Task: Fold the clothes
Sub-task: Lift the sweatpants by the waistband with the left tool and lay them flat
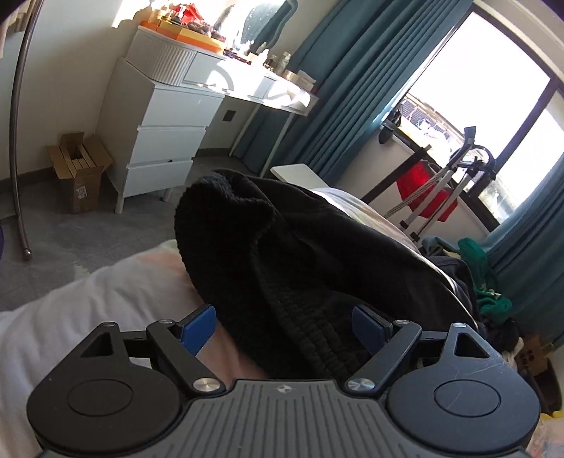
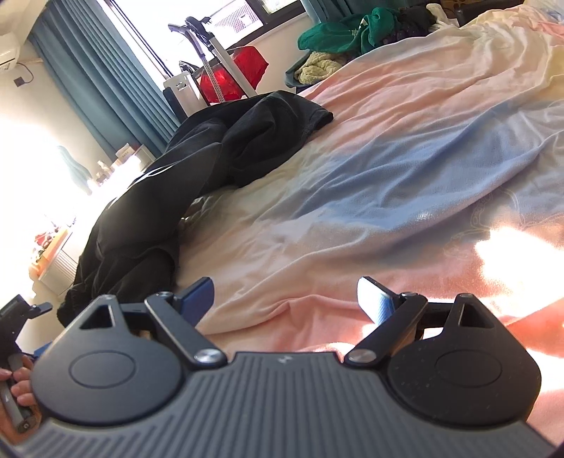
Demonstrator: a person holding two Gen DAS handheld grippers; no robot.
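Observation:
A black garment with a ribbed elastic band (image 1: 303,246) lies crumpled on the bed, filling the middle of the left wrist view. My left gripper (image 1: 283,329) is open, and the ribbed band lies between its blue pads without being clamped. In the right wrist view the same black garment (image 2: 183,169) stretches along the bed's left side, ahead and to the left. My right gripper (image 2: 285,301) is open over bare bedsheet, holding nothing. At that view's far left edge, a hand (image 2: 17,384) holds the other gripper.
The bed carries a pink, white and blue sheet (image 2: 405,148). A pile of green and dark clothes (image 2: 356,31) sits at the bed's far end. A white dresser (image 1: 162,134), cardboard box (image 1: 79,169), teal curtains (image 1: 338,88) and a red item on a rack (image 1: 423,190) stand beyond.

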